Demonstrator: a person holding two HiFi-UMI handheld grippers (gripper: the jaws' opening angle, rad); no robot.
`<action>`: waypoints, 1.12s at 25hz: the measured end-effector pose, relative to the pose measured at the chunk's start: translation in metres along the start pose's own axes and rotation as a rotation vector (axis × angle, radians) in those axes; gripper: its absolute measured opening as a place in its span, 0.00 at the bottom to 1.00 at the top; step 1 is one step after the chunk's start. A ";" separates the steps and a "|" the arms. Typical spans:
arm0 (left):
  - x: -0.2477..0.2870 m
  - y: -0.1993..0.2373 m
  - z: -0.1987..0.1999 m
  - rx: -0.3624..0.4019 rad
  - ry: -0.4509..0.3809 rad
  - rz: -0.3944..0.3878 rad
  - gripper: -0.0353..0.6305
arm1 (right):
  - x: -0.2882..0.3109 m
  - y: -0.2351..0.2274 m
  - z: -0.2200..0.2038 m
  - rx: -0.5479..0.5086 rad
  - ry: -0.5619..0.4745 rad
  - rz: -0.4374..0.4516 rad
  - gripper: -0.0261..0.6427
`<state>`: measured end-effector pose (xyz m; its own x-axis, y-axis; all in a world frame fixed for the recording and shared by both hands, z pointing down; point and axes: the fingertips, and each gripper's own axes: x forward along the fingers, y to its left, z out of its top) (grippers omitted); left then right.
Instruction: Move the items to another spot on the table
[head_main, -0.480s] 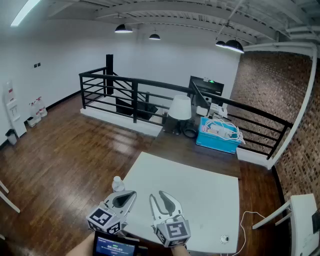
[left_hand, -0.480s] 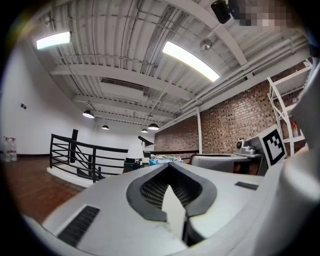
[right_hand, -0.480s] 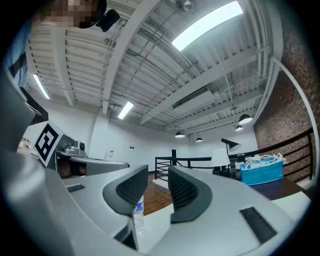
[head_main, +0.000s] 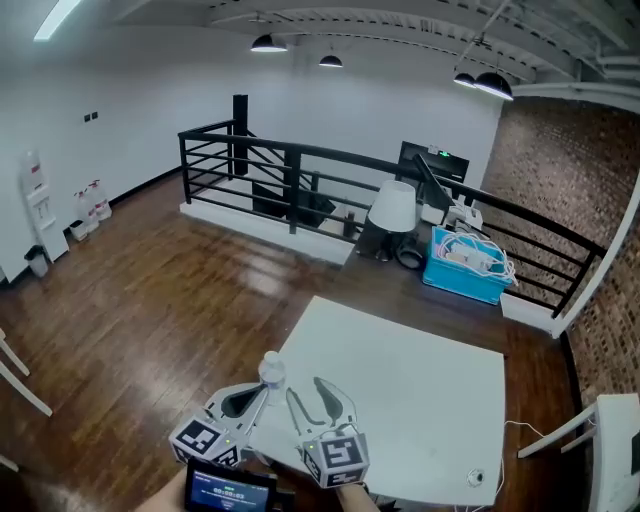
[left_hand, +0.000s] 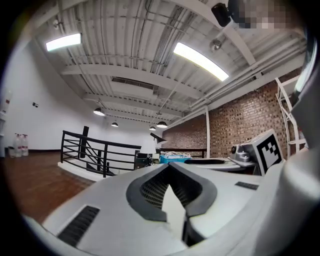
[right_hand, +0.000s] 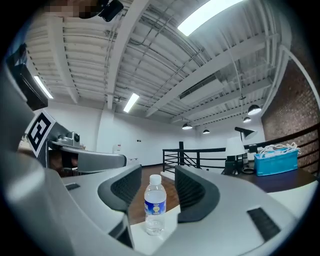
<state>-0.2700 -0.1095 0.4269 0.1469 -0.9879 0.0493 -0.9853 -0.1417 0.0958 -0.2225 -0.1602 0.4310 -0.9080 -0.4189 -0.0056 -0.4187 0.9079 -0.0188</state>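
Left tongs (head_main: 258, 394) and right tongs (head_main: 307, 392) have swung toward the bottle (head_main: 270, 369), which stands upright by the desk's (head_main: 420, 380) left edge, just past the left tips. Left tongs are closed and empty. Right tongs stand half open, bottle ahead, untouched.

bright, even light from ceiling strip lights (left_hand: 200, 60) — edges fisheye-bent, corners dark

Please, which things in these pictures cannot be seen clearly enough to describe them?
- Small round object near the white table's front right corner, head view: too small to identify.
- Label on the clear plastic water bottle, right gripper view: print too small to read.
- Contents of the blue plastic bin, head view: too small, tangled.
- The table, left gripper view: mostly hidden by the left hand-held gripper's own body.
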 end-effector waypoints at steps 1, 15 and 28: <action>-0.002 0.006 -0.003 -0.001 0.002 0.005 0.09 | 0.005 0.004 -0.004 0.001 0.008 0.001 0.37; -0.014 0.070 -0.033 0.004 0.053 0.035 0.09 | 0.072 0.021 -0.071 -0.017 0.148 -0.052 0.61; 0.000 0.116 -0.065 -0.003 0.081 0.037 0.09 | 0.128 0.015 -0.126 0.013 0.193 -0.148 0.65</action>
<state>-0.3786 -0.1217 0.5030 0.1175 -0.9841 0.1334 -0.9899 -0.1053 0.0953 -0.3467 -0.1983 0.5557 -0.8228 -0.5358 0.1894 -0.5485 0.8360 -0.0181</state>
